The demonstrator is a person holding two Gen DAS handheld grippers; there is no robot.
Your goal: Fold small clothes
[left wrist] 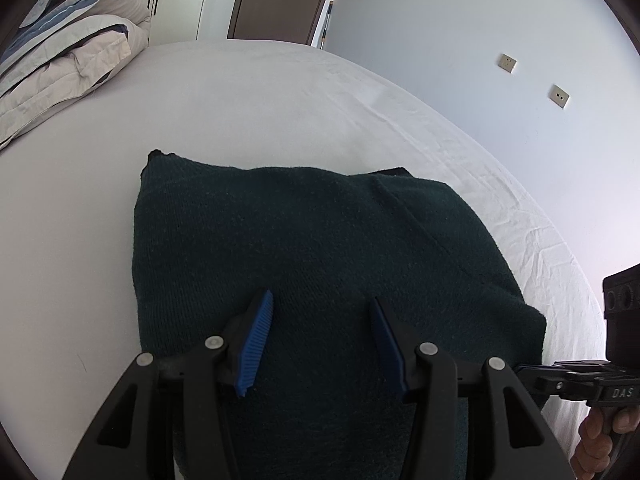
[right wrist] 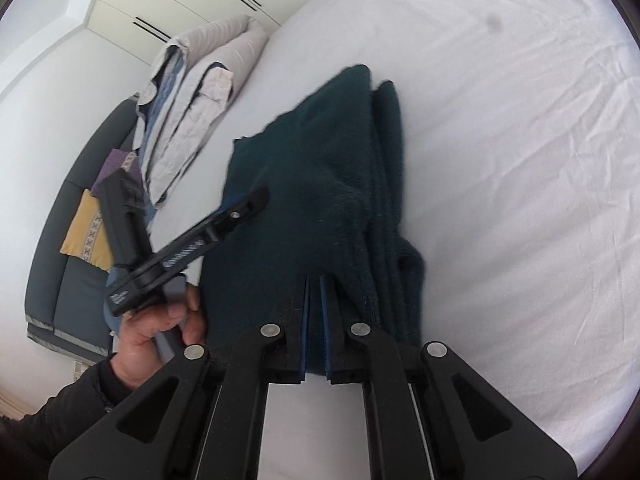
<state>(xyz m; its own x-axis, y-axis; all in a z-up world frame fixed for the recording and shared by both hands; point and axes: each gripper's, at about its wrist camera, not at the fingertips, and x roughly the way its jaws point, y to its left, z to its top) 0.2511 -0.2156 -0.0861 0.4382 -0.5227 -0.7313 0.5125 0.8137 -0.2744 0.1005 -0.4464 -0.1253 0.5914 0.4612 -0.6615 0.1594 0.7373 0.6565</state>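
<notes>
Soft, even daylight fills the room, brightest on the white bed sheet [right wrist: 500, 160], with only faint shadows. Both fisheye views bend hard at their dark rims. The dark green garment [right wrist: 320, 184] looks slightly smeared at its edges.

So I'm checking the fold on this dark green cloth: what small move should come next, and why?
Probably carry the right gripper, its jaws shut on the dark green cloth's near edge, across toward the far edge. The left gripper hovers open over the cloth, pinning nothing, and the layers at the right side lie uneven.
</notes>
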